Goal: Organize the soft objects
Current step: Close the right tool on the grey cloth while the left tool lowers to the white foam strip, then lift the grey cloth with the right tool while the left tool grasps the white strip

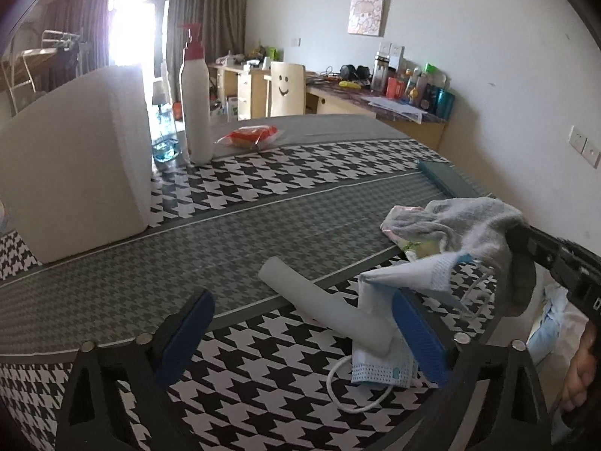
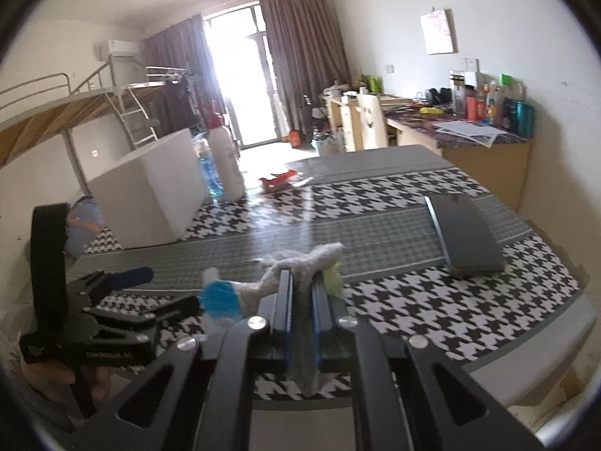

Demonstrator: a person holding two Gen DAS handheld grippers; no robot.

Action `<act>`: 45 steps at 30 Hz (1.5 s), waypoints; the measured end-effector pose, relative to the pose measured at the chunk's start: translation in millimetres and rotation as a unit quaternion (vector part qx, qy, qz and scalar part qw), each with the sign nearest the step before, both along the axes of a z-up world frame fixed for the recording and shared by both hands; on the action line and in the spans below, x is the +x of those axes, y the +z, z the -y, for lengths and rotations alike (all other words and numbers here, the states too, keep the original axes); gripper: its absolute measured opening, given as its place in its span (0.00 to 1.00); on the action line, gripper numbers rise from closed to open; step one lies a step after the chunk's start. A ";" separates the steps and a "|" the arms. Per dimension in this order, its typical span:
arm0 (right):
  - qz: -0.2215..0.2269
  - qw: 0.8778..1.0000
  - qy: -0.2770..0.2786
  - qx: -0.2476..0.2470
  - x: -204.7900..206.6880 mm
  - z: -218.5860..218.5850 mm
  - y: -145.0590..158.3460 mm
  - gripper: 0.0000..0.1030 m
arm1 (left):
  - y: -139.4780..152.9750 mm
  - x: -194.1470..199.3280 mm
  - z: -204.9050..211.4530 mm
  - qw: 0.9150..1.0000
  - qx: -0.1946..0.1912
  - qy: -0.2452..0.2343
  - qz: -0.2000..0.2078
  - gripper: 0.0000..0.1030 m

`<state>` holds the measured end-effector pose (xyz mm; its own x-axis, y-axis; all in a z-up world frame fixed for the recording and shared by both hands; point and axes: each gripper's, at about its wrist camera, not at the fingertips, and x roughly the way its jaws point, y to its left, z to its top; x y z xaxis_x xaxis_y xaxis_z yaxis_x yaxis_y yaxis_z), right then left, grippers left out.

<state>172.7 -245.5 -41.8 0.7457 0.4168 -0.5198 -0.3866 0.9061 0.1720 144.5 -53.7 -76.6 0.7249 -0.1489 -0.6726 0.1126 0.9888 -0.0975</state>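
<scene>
Two blue-padded fingers of my left gripper (image 1: 300, 334) stood spread wide over the houndstooth table (image 1: 263, 203), around a grey foam tube (image 1: 323, 306) lying on a crumpled face mask (image 1: 379, 368). From the right wrist, my right gripper (image 2: 302, 282) was pinching a fuzzy grey sock (image 2: 300, 263), lifted and limp, beside a dark case (image 2: 465, 236).

Two handheld grippers work low over the near edge of the desk. The left gripper (image 1: 300, 334) has its blue-padded fingers (image 1: 186, 332) spread wide apart, with nothing clamped between them. The right gripper (image 2: 302, 297), closer to the desk's right edge, has its fingers drawn nearly together, pinching a grey sock (image 2: 300, 263). Bare fingers of the person's left hand (image 2: 56, 377) wrap the left gripper's handle; part of the right hand (image 1: 580, 372) shows too.
</scene>
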 end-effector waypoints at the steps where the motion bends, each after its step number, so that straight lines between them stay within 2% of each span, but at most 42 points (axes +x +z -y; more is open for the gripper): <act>1: 0.001 1.000 -0.003 -0.005 -0.9 1.1 -1.1 0.11 | -2.0 2.9 1.3 1.000 0.002 0.001 -0.006 0.88; 8: -0.008 1.000 -0.004 -0.013 2.4 7.7 -14.1 0.12 | -15.6 17.7 8.0 0.999 -0.001 0.000 -0.040 0.72; 10: -0.012 1.000 -0.007 -0.021 3.3 9.2 -17.7 0.27 | -19.2 21.7 8.5 0.999 0.000 0.004 -0.049 0.66; 11: -0.011 1.000 -0.010 -0.023 3.0 10.6 -19.1 0.46 | -20.6 23.3 8.8 0.999 -0.001 0.006 -0.054 0.65; 12: -0.009 1.000 -0.014 -0.021 2.5 12.7 -20.0 0.58 | -21.9 24.8 8.9 0.998 -0.002 0.008 -0.058 0.62; 13: -0.007 1.000 -0.015 -0.018 0.4 14.2 -20.4 0.59 | -23.4 26.5 8.9 0.998 -0.004 0.010 -0.063 0.61; 20: -0.008 1.000 -0.014 -0.011 1.5 21.4 -24.6 0.59 | -23.3 31.7 18.6 0.998 0.010 0.010 -0.064 0.44; 22: -0.011 1.000 -0.015 -0.009 2.8 23.4 -25.8 0.59 | -23.2 35.1 16.2 0.998 0.009 0.019 -0.062 0.31; 30: -0.006 1.000 -0.008 -0.006 0.3 20.9 -23.1 0.64 | -18.4 35.9 10.2 0.998 0.016 0.024 -0.047 0.09; 38: -0.002 1.000 0.003 -0.004 -2.8 12.1 -18.0 0.64 | 3.1 17.2 2.6 1.000 0.028 0.008 0.003 0.08; 45: 0.002 1.000 0.026 -0.014 -4.9 -6.2 -14.8 0.64 | 14.4 6.6 -4.9 0.999 0.026 0.001 0.023 0.08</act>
